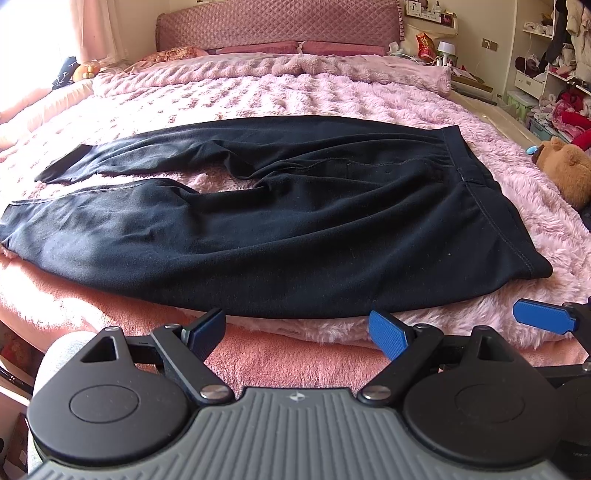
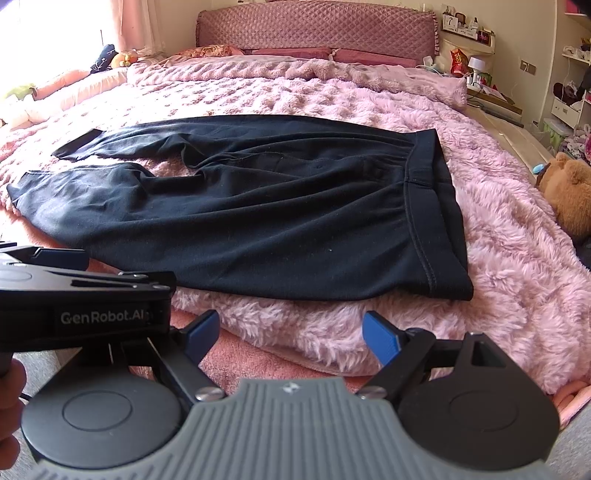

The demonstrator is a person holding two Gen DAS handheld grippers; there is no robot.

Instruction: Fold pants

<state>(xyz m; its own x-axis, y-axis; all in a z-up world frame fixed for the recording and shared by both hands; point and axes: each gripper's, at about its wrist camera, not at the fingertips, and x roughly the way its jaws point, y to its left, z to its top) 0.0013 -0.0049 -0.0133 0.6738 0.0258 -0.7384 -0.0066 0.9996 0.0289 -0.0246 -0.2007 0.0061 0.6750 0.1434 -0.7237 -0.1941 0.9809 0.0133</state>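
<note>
1. Your black pants (image 1: 280, 206) lie spread flat on the fluffy pink blanket (image 1: 332, 96) of the bed, waistband (image 1: 480, 192) to the right and both legs running left, the far leg's cuff (image 1: 70, 158) turned over.
2. A brown teddy bear (image 1: 565, 166) sits on the right edge of the bed, apart from the waistband. Pink pillows (image 1: 258, 48) and a quilted headboard (image 1: 277, 22) stand at the far end; cluttered shelves (image 1: 557, 66) fill the far right.
3. Nothing lies between your tools and the near edge of the pants.
4. Your left tool (image 1: 297, 330) hangs just short of the near hem, its blue pads (image 1: 388, 334) spread wide apart, holding and touching nothing.
5. Your right tool (image 2: 290, 330) sits beside it to the right, likewise wide apart and empty, above the blanket's near edge.
6. In the right wrist view, the left tool's body reads "GenRobot.AI" (image 2: 105, 316). Other writing in the room is too small to read.
</note>
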